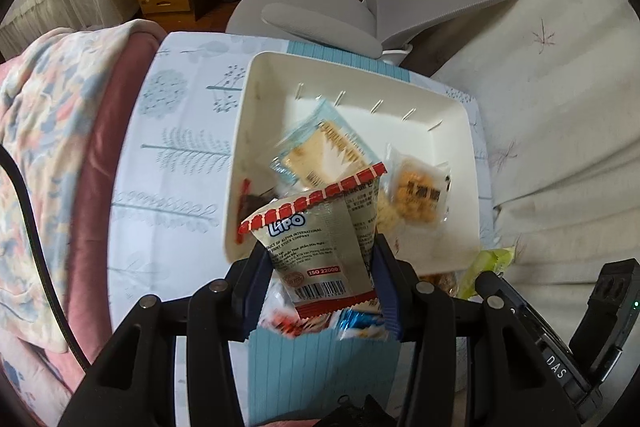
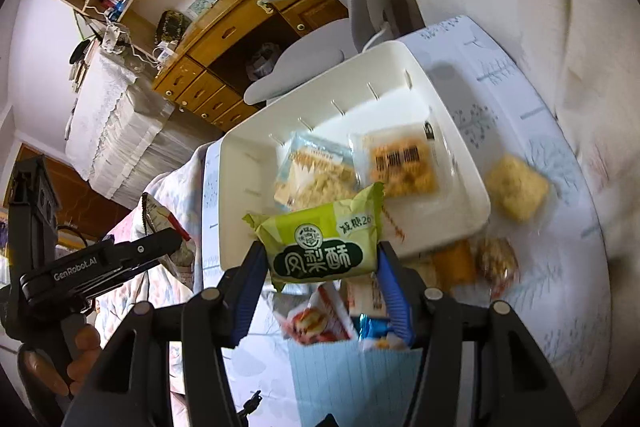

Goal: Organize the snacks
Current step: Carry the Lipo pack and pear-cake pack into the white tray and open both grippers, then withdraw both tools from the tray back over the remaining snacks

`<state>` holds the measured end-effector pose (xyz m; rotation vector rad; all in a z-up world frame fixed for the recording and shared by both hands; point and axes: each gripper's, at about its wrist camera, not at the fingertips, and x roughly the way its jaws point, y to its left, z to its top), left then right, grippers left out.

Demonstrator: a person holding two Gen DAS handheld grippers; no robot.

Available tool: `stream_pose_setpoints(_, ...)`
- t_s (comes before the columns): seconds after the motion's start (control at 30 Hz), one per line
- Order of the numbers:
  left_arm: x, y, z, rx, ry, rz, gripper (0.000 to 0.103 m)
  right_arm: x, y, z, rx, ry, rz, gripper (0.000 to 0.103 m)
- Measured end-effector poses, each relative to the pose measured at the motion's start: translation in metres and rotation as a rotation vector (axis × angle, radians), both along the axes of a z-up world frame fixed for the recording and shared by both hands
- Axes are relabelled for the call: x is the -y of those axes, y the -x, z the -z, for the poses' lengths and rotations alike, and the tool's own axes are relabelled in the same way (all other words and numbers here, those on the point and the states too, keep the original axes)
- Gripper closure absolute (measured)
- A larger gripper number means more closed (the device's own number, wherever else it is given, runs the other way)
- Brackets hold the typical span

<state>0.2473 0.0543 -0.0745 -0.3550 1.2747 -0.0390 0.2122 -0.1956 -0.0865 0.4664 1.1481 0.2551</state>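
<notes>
We see our left gripper as black angular arms with round silver screws and dark blue ribbed pads on the fingers. At nine o'clock a black cable curves past. Our right gripper looks alike, its pads brighter blue. At eight o'clock in its view, the other black tool reads "GenRobot.AI" in white; at four o'clock in the left view, "DAS".

One white bin holding two snack packs. Two more packs gripped, one per gripper. Roughly five loose packs outside the bin.
</notes>
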Motion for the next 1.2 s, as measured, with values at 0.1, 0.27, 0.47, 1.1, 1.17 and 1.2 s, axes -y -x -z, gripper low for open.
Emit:
stream_pose_setpoints(0.1, 0.006, -0.01, 0.009, -0.001, 0.017, -0.011, 0.056, 0.003, -0.016, 0.01, -0.023, 0.006, -0.033, 0.047)
stream_pose_setpoints(0.27, 0.014, -0.02, 0.024, -0.031, 0.003, -0.017, 0.056, 0.005, -0.034, 0.03, -0.07, -0.006, -0.074, 0.045)
stream_pose_setpoints(0.47, 0.013, -0.021, 0.032, -0.053, 0.006, -0.031, 0.032, 0.004, -0.037, 0.039, -0.104, -0.02, -0.083, 0.043)
stream_pose_setpoints(1.1, -0.019, 0.069, -0.012, 0.046, 0.016, 0.064, 0.02, -0.012, 0.048, -0.005, 0.002, -0.023, 0.06, 0.021)
stream_pose_setpoints(1.17, -0.023, 0.084, -0.013, 0.053, 0.018, 0.084, 0.02, -0.017, 0.059, -0.006, 0.007, -0.023, 0.073, 0.021)
stream_pose_setpoints(1.2, -0.024, 0.091, -0.013, 0.056, 0.019, 0.093, 0.02, -0.02, 0.067, -0.007, 0.011, -0.023, 0.08, 0.021)
